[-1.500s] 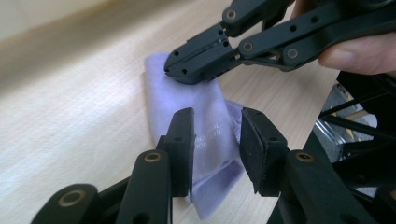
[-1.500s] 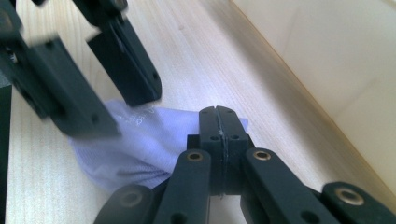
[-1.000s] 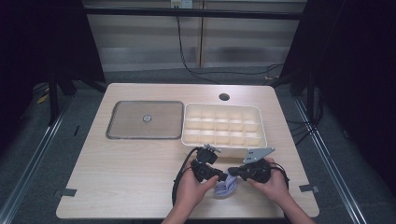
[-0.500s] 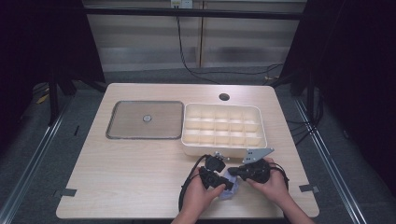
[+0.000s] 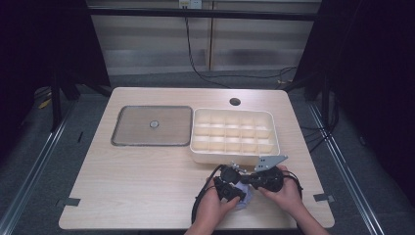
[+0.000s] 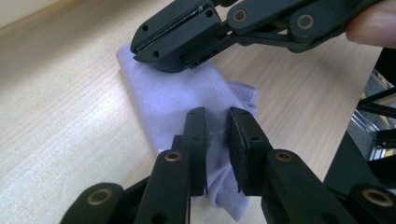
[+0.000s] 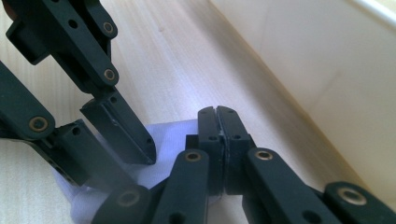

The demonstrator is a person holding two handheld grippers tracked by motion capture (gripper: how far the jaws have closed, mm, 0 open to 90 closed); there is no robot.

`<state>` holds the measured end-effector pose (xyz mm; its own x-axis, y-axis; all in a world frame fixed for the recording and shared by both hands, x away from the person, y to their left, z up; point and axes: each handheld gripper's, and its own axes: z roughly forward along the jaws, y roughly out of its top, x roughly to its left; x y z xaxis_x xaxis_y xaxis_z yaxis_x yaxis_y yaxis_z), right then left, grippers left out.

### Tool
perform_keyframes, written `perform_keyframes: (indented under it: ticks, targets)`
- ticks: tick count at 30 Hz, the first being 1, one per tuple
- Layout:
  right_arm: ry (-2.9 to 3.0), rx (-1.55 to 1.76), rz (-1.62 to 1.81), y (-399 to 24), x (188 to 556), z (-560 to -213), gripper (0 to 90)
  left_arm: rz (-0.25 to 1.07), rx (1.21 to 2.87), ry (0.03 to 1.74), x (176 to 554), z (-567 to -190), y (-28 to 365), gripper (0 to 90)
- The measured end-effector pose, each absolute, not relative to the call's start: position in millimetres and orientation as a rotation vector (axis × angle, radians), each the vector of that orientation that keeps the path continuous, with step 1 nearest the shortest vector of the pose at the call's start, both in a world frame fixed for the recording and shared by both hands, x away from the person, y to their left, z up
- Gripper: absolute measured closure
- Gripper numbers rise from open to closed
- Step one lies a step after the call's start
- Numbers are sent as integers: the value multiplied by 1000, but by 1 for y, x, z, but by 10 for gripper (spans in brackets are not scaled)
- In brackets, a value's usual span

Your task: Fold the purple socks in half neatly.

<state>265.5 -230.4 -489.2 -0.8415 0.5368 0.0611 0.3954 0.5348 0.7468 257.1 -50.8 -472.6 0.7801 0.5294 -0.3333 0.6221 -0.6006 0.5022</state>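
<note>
Soft lilac cloth (image 6: 187,100), pale woodgrain

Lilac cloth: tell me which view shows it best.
The left gripper view. There the lilac cloth lies spread on the table, most of its outline and folds plain. The right gripper view gives just a pale patch behind the jaws. In the high view it is a small sliver between the hands.

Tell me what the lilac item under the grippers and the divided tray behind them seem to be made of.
The lilac item looks like soft knit fabric, matte: it lies limp and flat on the table, with a ribbed edge, perhaps a sock. The divided tray looks like moulded plastic, cream with a smooth, faintly glossy wall; the close right gripper view shows no grain or weave.
</note>
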Motion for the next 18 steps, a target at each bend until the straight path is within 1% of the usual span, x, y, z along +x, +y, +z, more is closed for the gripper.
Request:
perform_keyframes:
  ticks: [3,8,12,18]
  targets:
    - [2587,790,1191,-231,266,-488,873,-183,2347,860,259,-473,-52,772]
    - [2566,805,1217,-237,266,-484,873,-194,2337,866,261,-474,-51,774]
    - [2584,803,1220,-239,264,-481,894,-210,2324,872,263,-475,-50,778]
    - [2606,805,1200,-238,267,-488,900,-197,2320,880,261,-475,-51,779]
